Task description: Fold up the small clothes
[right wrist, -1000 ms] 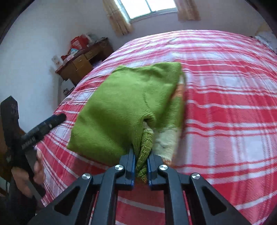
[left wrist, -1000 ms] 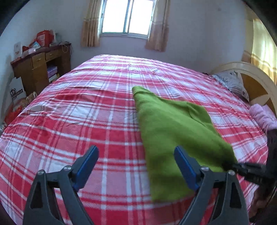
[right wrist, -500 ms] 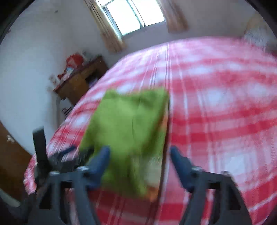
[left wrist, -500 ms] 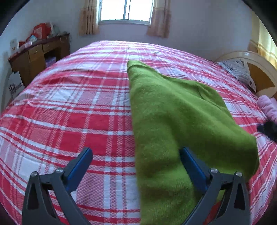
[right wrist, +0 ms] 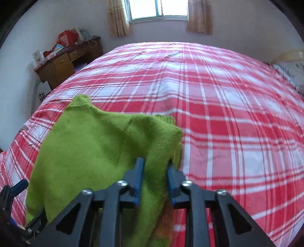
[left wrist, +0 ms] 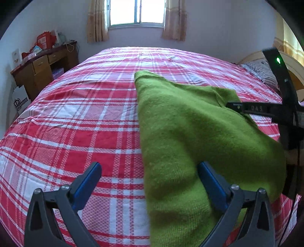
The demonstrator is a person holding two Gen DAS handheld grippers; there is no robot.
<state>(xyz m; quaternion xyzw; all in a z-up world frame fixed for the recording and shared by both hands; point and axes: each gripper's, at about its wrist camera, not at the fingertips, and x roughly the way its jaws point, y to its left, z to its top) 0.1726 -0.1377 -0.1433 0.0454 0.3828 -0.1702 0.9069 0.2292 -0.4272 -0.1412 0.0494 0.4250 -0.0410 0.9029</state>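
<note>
A small green knit garment [left wrist: 190, 136] lies folded on the red plaid bed [left wrist: 85, 123]. My left gripper [left wrist: 150, 180] is open; its right finger [left wrist: 210, 180] rests on the garment's near edge and its left finger is over the sheet. In the right wrist view the garment [right wrist: 95, 152] fills the lower left. My right gripper [right wrist: 153, 178] has its jaws partly closed around a fold of the green knit, with a gap still between the blue pads. The right gripper's body also shows in the left wrist view [left wrist: 262, 109], at the garment's far right edge.
A wooden desk [left wrist: 43, 66] with clutter stands left of the bed by the wall. A window [left wrist: 136, 11] with curtains is behind the bed. A striped pillow [left wrist: 264, 74] and the headboard are at the right.
My right gripper let go of the garment's edge, swung open, then came back and is closing around a fold. The left gripper moved closer, over the garment's near edge.
</note>
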